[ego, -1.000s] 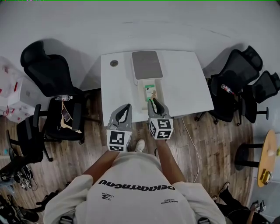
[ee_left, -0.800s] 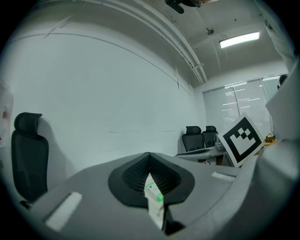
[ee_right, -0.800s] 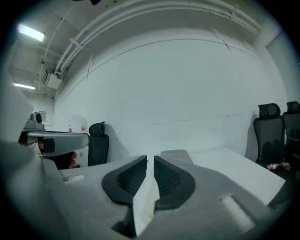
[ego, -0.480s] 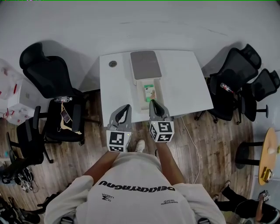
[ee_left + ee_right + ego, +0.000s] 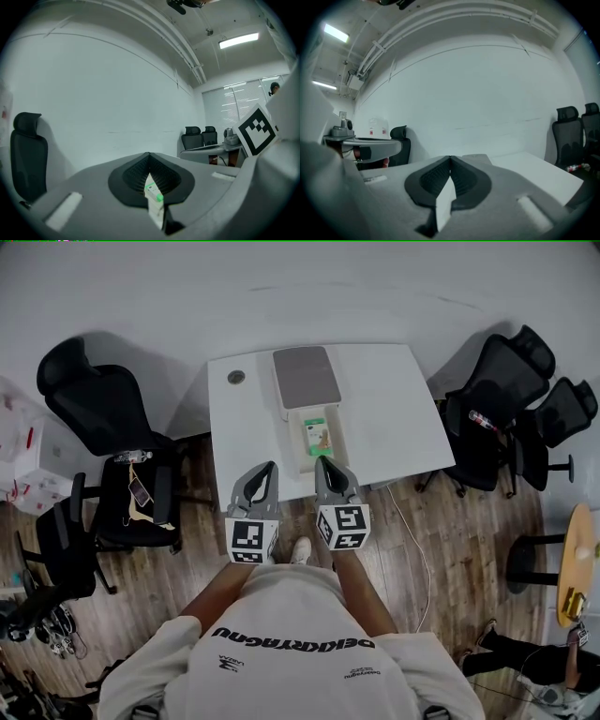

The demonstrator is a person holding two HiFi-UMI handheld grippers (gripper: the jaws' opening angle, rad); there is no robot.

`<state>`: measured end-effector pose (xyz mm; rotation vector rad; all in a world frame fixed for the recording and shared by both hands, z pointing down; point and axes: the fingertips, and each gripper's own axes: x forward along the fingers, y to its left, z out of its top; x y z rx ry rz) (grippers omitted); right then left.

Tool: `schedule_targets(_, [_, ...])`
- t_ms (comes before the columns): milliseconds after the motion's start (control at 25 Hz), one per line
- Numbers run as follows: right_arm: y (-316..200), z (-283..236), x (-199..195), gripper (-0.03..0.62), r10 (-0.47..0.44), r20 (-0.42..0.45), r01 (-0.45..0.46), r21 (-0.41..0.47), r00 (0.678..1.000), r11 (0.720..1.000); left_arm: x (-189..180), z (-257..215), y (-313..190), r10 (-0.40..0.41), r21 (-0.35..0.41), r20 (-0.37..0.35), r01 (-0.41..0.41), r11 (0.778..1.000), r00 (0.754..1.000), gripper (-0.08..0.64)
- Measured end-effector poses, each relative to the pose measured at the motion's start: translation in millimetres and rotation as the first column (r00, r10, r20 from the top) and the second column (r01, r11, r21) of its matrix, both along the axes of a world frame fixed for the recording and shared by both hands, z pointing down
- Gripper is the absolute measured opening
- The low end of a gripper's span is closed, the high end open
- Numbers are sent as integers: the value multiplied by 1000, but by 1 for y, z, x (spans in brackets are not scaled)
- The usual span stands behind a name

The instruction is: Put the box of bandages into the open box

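Bandage box (image 5: 320, 436) lies inside open box (image 5: 343, 442) on white table (image 5: 394, 409) | left gripper (image 5: 268, 468) at its 7 o'clock, jaws together | right gripper (image 5: 322, 463) at its 6 o'clock, jaws together

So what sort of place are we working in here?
Most likely an office or meeting room: a white rectangular table, black swivel office chairs beside it, and slatted window blinds under a ceiling strip light.

Black chairs (image 5: 94, 399) beside white table (image 5: 394, 418)
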<state>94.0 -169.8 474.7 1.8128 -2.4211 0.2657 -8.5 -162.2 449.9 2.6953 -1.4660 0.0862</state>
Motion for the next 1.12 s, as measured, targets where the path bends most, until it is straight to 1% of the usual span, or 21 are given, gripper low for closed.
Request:
schedule_targets(240, [8,-6,-2,-3,0,12,0,24,1000,1000,1,-2,4,12,-1,-6,-12,1000,1000,0])
schedule_targets(480, [15,-14,-6,-3,-26,2,26,43,1000,999,1,0,8,6,0,-2,-6,1000,1000,0])
schedule_targets(720, [20,-21,-10,-3,-30,6,30,59,1000,998,-5,-2,11,1,3,2,-1,1000,1000,0])
schedule_targets(960, [30,-22,-12,-3,-31,1,31,57,1000,998,-4,-3,19,9,-5,-11,-9,1000,1000,2])
schedule_targets(1120, [35,-24,-12,-3,-27,-3,27,62,1000,998,0,-8,24,18,0,-35,-18,1000,999,0])
